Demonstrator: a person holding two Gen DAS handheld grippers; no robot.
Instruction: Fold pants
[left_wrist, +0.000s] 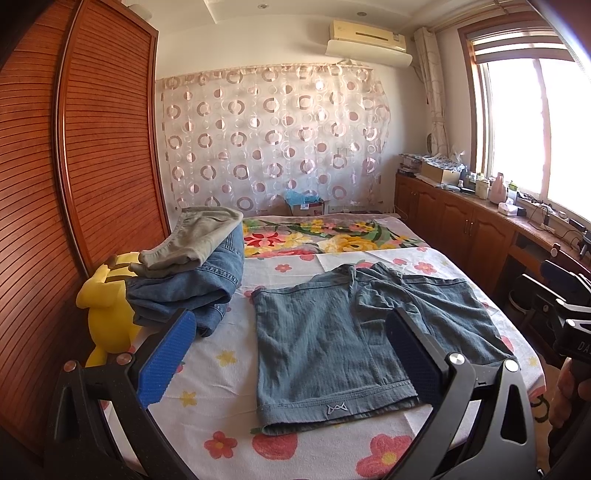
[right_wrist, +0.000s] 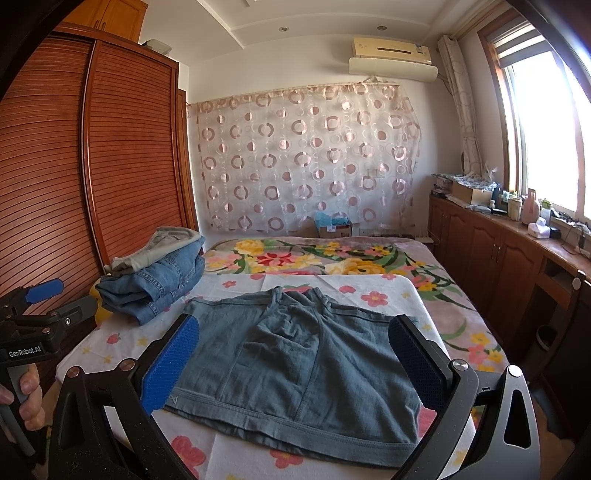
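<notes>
blue-grey pants (left_wrist: 354, 343) spread flat on the white flower-print sheet (left_wrist: 221, 373) of the bed, already folded into a short wide block, waistband end toward the far side, hem edge nearest the cameras. left gripper (left_wrist: 288, 350) held above the near edge of the sheet, jaws wide apart, nothing between the blue pads (left_wrist: 166, 360); pants framed in the gap, not touched. right gripper (right_wrist: 295, 354) likewise above the near hem, jaws wide apart and empty, blue pads (right_wrist: 170, 362) either side of the garment in view. seen also from the right wrist: left gripper's black handle at the left edge, gripped by a hand (right_wrist: 27, 398). to the left on the bed, a stack of folded blue jeans (left_wrist: 192, 291) with a grey-beige garment (left_wrist: 195, 236) on top, just beside a yellow plush toy (left_wrist: 107, 314). behind, a bright floral blanket (left_wrist: 332, 236), slatted wooden wardrobe (left_wrist: 92, 147), circle-pattern curtain (left_wrist: 273, 136).
</notes>
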